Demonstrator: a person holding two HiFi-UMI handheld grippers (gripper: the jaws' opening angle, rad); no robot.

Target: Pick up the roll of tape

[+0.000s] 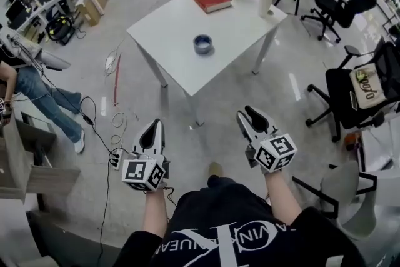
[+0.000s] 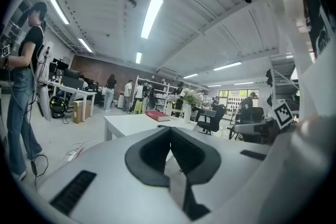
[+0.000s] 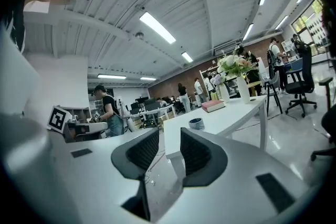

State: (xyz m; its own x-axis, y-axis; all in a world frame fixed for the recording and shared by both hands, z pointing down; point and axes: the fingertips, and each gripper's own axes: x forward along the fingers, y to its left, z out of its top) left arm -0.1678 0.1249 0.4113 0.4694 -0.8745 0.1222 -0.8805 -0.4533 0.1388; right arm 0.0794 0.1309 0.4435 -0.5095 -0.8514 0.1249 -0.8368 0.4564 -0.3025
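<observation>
The roll of tape (image 1: 202, 44) sits near the middle of a white table (image 1: 164, 31), well apart from both grippers held over the floor. The right gripper (image 1: 245, 113) has its jaws spread and empty. The left gripper (image 1: 155, 125) appears pressed together, holding nothing.

I read large white lettering, upside down, on the black shirt (image 1: 232, 242), possibly "Calvin Klein". The dark print on the chair's cushion (image 1: 367, 85) is illegible.
</observation>
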